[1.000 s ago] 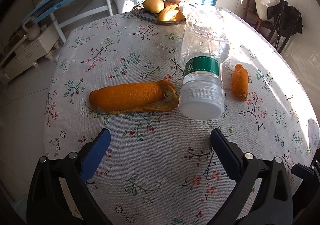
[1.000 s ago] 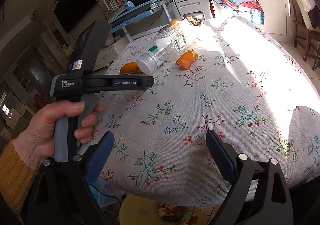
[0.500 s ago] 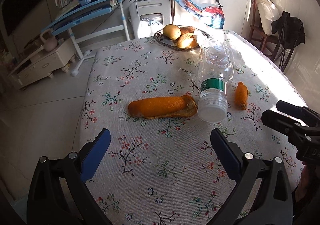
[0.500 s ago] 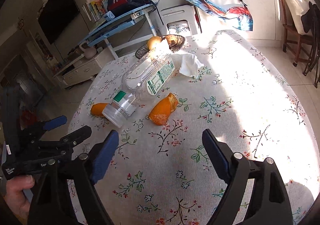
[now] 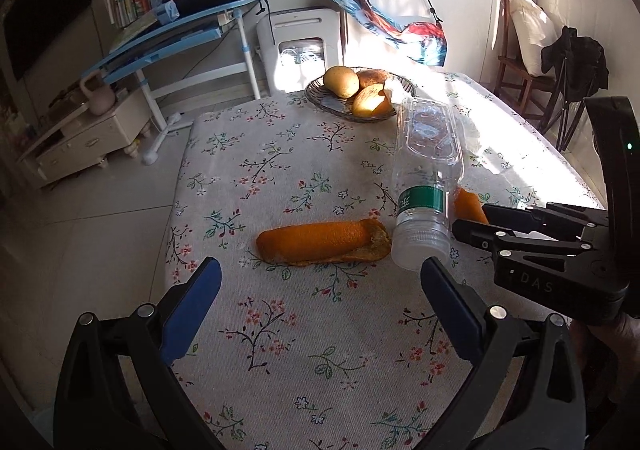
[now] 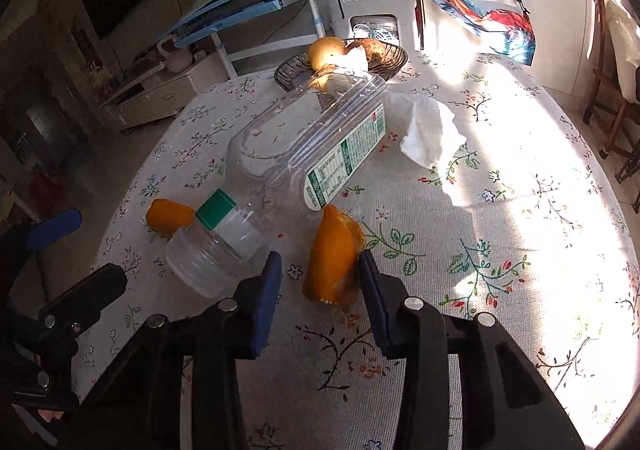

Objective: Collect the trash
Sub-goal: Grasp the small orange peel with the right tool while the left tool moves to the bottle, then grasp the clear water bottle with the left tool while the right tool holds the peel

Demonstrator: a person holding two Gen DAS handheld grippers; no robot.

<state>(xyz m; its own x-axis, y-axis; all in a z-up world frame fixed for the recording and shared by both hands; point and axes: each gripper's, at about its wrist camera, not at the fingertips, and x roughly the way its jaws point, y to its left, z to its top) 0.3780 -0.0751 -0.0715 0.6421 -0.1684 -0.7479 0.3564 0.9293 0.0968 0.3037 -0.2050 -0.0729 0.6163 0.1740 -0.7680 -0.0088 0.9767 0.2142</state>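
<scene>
Right gripper (image 6: 320, 282) sits low over the table (image 6: 500, 210), jaws partly closed around the small orange peel (image 6: 330, 262); the right pad appears to touch the peel's edge, the left pad stands just off it, so the grasp is not yet made. Left gripper (image 5: 318, 290) hangs wide open and empty near the table's near edge, pointed at the long orange peel (image 5: 322, 240), which lies flat just left of the plastic bottle (image 5: 426, 186). The bottle lies on its side, cap end toward the near edge, base toward the fruit bowl (image 5: 320, 98) at the far side. The small peel lies against the bottle's right flank, and a crumpled tissue (image 6: 430, 134) lies further off on the sunlit right part of the cloth. Judgement: the step in hand is picking up the small peel. To do it well, close the jaws squarely across the peel's width, low enough that the pads catch the curled rind rather than skid over the top, and avoid pinching the tablecloth beneath. The left pad is close to the bottle's neck; a sideways nudge could set the bottle rolling, so closing should be centred on the peel. Lift straight up once the rind is firmly held. No bin is clearly visible in either view.
</scene>
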